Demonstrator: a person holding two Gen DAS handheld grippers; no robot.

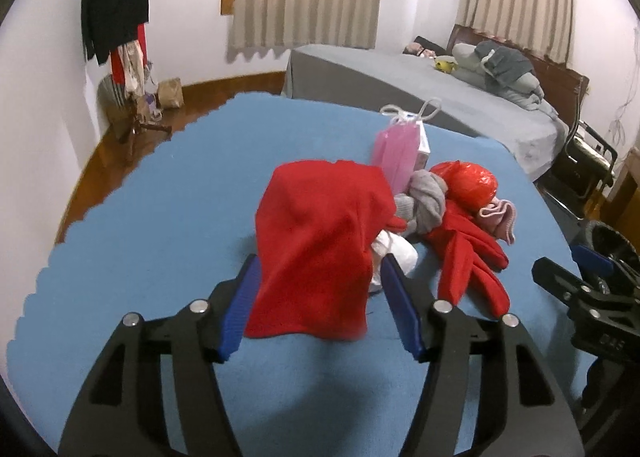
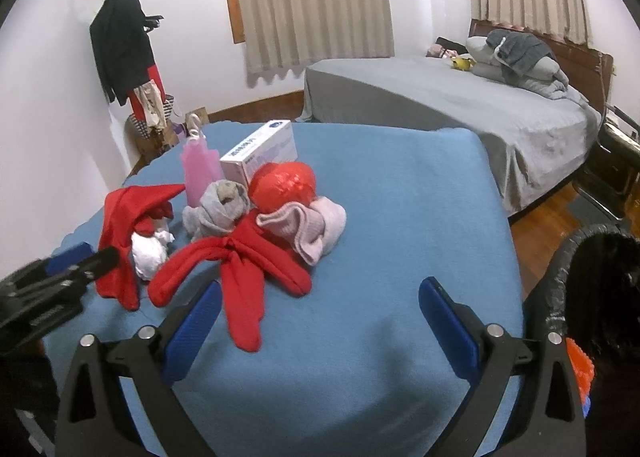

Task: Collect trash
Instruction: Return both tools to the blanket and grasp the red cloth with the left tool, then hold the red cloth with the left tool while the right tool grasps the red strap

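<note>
Trash: we take the white crumpled wad [image 2: 150, 255] for the item; it lies on the blue desk [image 2: 360, 257], half under the red cloth [image 1: 316, 249].
Left gripper [image 1: 318, 299]: jaws part-open astride the red cloth's near edge, pads clear of it, holding nothing.
Right gripper [image 2: 320, 321]: jaws wide, empty, over bare desk right of the red cloth.
Bin [image 2: 592, 297]: black-lined, off the desk edge, far right of the red cloth.
Clutter: red gloves [image 2: 240, 277], grey sock [image 2: 220, 205], pink sock [image 2: 308, 227], red ball [image 2: 284, 187] right of the red cloth; we leave these.
Advice: we'd shift the left gripper right past the cloth, straddle only the wad, close gently.
Risk: snagging cloth with it.
</note>
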